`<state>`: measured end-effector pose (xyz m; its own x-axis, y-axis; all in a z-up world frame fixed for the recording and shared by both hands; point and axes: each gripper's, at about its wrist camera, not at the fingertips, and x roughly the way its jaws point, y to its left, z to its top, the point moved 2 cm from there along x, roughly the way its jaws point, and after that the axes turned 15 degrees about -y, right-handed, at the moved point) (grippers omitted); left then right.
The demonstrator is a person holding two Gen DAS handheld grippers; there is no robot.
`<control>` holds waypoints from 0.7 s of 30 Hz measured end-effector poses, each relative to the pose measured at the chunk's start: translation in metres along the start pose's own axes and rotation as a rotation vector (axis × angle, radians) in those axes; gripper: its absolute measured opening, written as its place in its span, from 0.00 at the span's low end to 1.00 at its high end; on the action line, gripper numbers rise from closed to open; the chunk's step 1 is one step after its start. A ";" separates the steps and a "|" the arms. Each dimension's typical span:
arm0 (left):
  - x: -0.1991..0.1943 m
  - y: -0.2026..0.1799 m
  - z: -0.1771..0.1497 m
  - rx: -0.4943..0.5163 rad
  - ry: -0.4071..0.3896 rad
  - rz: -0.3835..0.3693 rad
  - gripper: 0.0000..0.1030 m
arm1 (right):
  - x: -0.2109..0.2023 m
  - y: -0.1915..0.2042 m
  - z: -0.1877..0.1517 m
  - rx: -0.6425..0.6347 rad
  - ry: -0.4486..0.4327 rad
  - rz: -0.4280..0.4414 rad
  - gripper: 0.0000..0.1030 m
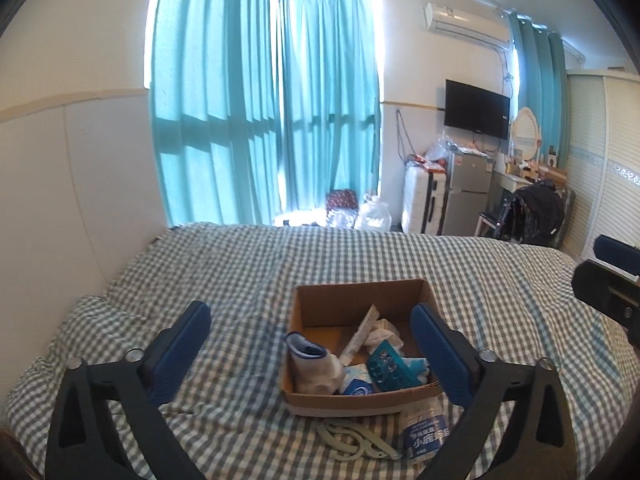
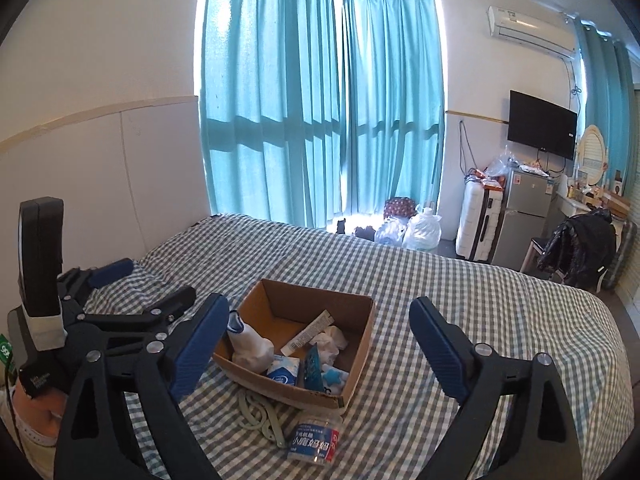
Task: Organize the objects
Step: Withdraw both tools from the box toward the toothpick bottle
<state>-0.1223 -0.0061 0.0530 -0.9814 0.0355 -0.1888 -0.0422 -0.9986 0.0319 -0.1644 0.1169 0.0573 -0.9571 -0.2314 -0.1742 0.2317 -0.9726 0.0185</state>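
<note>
Between the left tongs (image 1: 311, 354) sits the box (image 1: 360, 402).

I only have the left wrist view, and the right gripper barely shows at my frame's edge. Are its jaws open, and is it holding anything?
Observer: The right gripper has its jaws wide open and empty, pointed toward the cardboard box.
Operator: My own finger covers part of the bottle. How does it lie?
Observer: The bottle lies on its side on the bed, outside the box by its near corner, next to the pale green hanger.
</note>
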 end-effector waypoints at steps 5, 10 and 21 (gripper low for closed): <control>-0.022 0.010 -0.006 0.001 -0.018 0.014 1.00 | -0.020 0.002 -0.010 0.007 0.003 -0.015 0.97; -0.032 0.021 -0.021 -0.019 -0.010 0.027 1.00 | -0.027 -0.001 -0.031 0.022 0.020 -0.042 1.00; -0.013 0.020 -0.086 -0.011 0.084 0.062 1.00 | 0.017 -0.015 -0.109 0.035 0.146 -0.095 1.00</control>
<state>-0.0946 -0.0299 -0.0283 -0.9630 -0.0295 -0.2680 0.0207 -0.9992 0.0354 -0.1651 0.1297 -0.0530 -0.9383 -0.1353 -0.3182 0.1330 -0.9907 0.0290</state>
